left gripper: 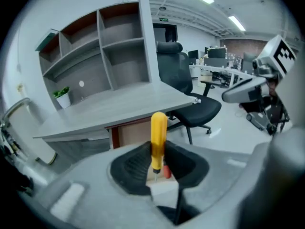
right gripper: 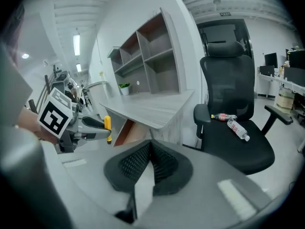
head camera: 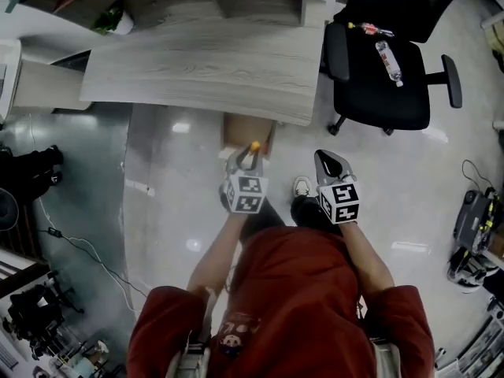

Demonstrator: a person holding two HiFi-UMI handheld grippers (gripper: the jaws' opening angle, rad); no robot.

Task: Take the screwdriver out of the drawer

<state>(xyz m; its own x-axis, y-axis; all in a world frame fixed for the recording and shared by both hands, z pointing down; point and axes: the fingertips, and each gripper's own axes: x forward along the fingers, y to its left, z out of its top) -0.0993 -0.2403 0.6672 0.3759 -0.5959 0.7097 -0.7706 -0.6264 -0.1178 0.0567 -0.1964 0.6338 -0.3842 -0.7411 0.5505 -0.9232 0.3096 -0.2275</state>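
Yellow plastic marks the handle of the screwdriver (left gripper: 158,137), gripped where handle meets shaft by the left tool (left gripper: 159,173). It stands upright above the jaws, handle topmost, and the low hold appears to keep the tip tucked in towards the tool rather than pointing out into the room. In the head view the same screwdriver (head camera: 254,145) pokes up from the left tool (head camera: 244,157) in mid-air, in front of the person's red top and over the glossy floor. The right tool (right gripper: 151,161) has its jaws pressed together on nothing. It hangs just beside its partner (head camera: 327,161), seemingly parked out of the way while one tool does the carrying. Beyond the two tools, the brown drawer (head camera: 240,132) juts from beneath the grey wood-grain worktop (head camera: 197,69) and appears to stand open, with the screwdriver already clear of it, so the removal looks all but complete. To the right of the worktop, a black office chair (head camera: 382,77) carries two bottles (head camera: 388,60) on its seat. Farthest off, in the left gripper view, an open shelf unit (left gripper: 105,51) rises from the back of the worktop, with a small potted plant (left gripper: 62,97) beside it.
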